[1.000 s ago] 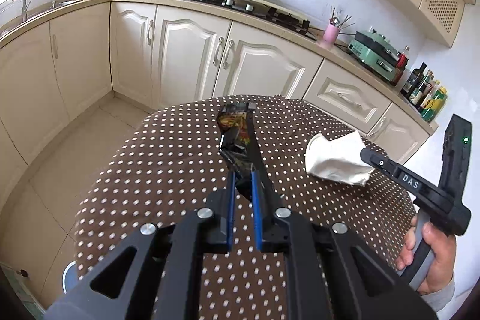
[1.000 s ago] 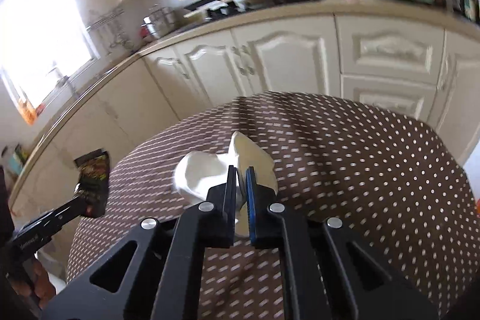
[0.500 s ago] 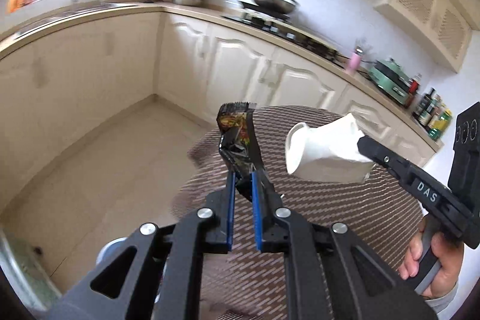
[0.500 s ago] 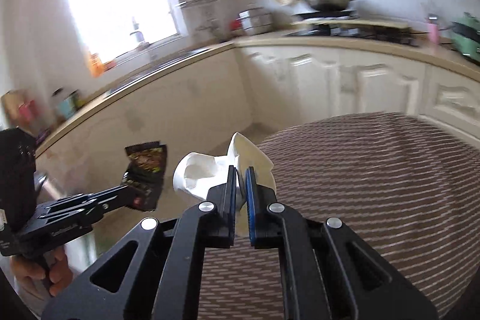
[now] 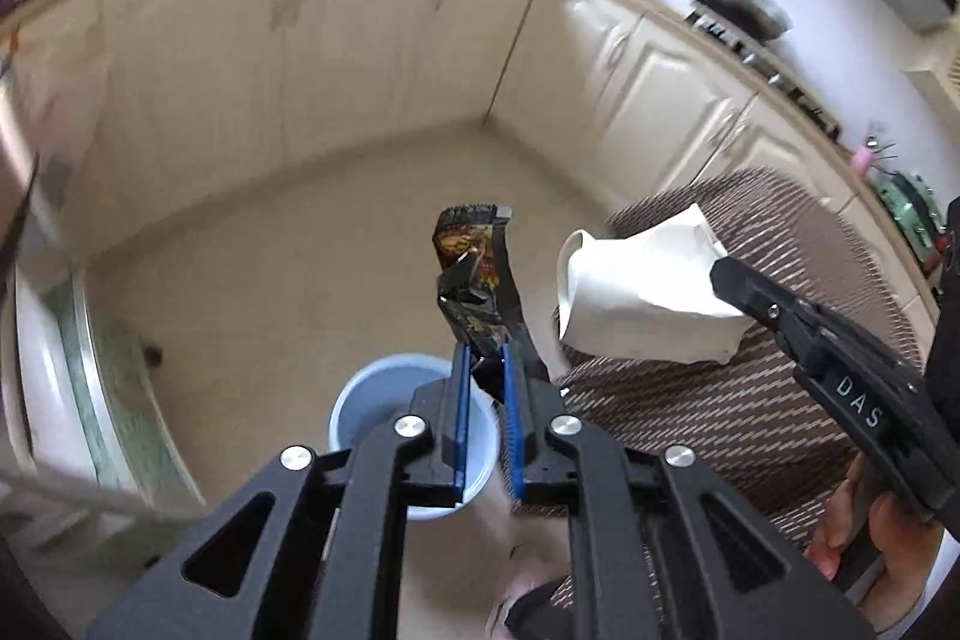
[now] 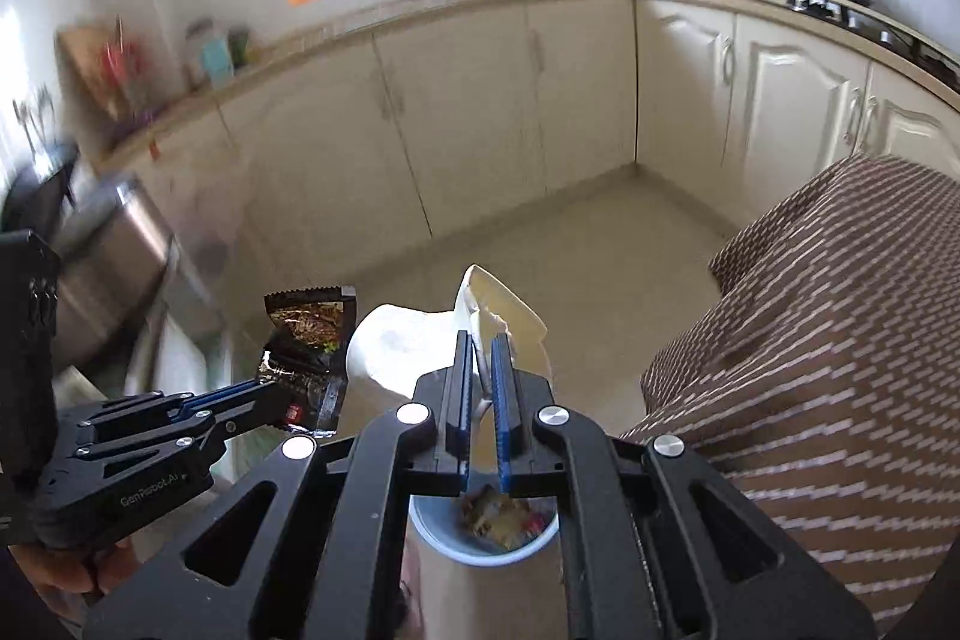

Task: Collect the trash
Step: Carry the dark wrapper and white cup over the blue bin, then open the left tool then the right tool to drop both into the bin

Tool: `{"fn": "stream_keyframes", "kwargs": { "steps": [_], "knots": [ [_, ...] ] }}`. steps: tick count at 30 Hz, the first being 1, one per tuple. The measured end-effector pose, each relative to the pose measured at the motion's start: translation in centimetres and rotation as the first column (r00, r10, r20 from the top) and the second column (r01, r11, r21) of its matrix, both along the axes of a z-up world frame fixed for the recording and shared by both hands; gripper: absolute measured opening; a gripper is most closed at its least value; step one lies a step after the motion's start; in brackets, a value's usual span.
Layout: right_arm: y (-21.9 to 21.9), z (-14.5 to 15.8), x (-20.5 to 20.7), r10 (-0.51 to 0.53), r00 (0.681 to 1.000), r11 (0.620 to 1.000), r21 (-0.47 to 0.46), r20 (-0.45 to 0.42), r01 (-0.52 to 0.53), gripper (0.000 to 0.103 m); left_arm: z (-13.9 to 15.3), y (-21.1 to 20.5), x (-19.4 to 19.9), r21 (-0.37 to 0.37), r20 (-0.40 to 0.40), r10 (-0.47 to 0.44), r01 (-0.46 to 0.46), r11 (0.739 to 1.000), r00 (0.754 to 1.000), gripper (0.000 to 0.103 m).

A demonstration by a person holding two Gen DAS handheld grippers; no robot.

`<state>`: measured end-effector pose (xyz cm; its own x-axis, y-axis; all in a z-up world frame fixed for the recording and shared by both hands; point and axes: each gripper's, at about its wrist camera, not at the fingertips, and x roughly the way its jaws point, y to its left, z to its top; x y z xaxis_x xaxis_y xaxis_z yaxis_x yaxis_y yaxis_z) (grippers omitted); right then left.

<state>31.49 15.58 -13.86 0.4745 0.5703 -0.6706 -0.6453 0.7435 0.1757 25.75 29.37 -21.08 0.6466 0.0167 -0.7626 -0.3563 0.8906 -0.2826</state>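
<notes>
Both pieces of trash carried off the table, bin below.

Left tongs [image 5: 483, 370] clenched on dark snack wrapper [image 5: 474, 274], which stands up from the pads. Right tongs [image 6: 478, 370] clenched on crumpled white paper cup [image 6: 396, 352]; both items in the air, side by side, clear of the dotted table [image 6: 840, 340]. Pale blue bin [image 5: 360, 412] on the floor sits directly under the tongs; some trash already visible inside in the right wrist view. Judgement: step in hand is the drop. Centre each item over the bin mouth, tilt tips downward, release one at a time; the light cup may drift, so lower it near the rim first.
</notes>
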Motion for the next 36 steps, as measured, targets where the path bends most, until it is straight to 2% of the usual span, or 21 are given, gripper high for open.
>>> {"fn": "stream_keyframes", "kwargs": {
  "steps": [5,9,12,16,17,19,23,28,36],
  "knots": [
    [2.7,-5.9,-0.3,0.017,1.0,0.99,-0.143,-0.017,-0.019,0.005,-7.5,1.7,1.3,-0.073,-0.136,0.003,-0.013,0.997,0.991,0.01],
    [2.8,-9.1,0.6,0.002,0.998,0.982,-0.188,-0.059,-0.013,0.005,-11.8,2.1,3.2,-0.121,-0.201,-0.023,-0.002,0.993,0.979,0.01],
    [2.8,-10.7,1.4,-0.013,0.997,0.978,-0.207,-0.076,-0.003,0.005,-13.6,2.0,5.2,-0.139,-0.226,-0.039,0.007,0.99,0.973,0.01],
    [3.0,-11.8,2.5,-0.029,0.996,0.975,-0.223,-0.082,0.01,0.005,-14.7,2.2,6.4,-0.147,-0.259,-0.059,0.022,0.989,0.964,0.015],
    [3.0,-12.1,2.7,-0.033,0.996,0.974,-0.225,-0.086,0.013,0.005,-14.7,2.2,6.8,-0.148,-0.256,-0.061,0.024,0.989,0.965,0.024],
    [3.2,-12.6,2.8,-0.039,0.995,0.973,-0.229,-0.093,0.017,0.006,-14.7,2.3,6.8,-0.151,-0.239,-0.063,0.027,0.988,0.969,0.035],
    [3.4,-13.0,2.9,-0.038,0.993,0.973,-0.231,-0.11,0.011,0.006,-14.0,2.6,6.4,-0.151,-0.219,-0.046,0.013,0.988,0.975,0.036],
    [4.1,-13.6,3.0,-0.033,0.992,0.971,-0.241,-0.124,0.003,0.006,-14.1,3.3,5.1,-0.179,-0.22,-0.023,-0.017,0.984,0.975,0.036],
    [5.5,-14.2,2.8,-0.004,0.99,0.968,-0.25,-0.138,-0.031,0.006,-14.3,3.5,4.0,-0.182,-0.224,-0.017,-0.025,0.983,0.974,0.036]
  ]
}}
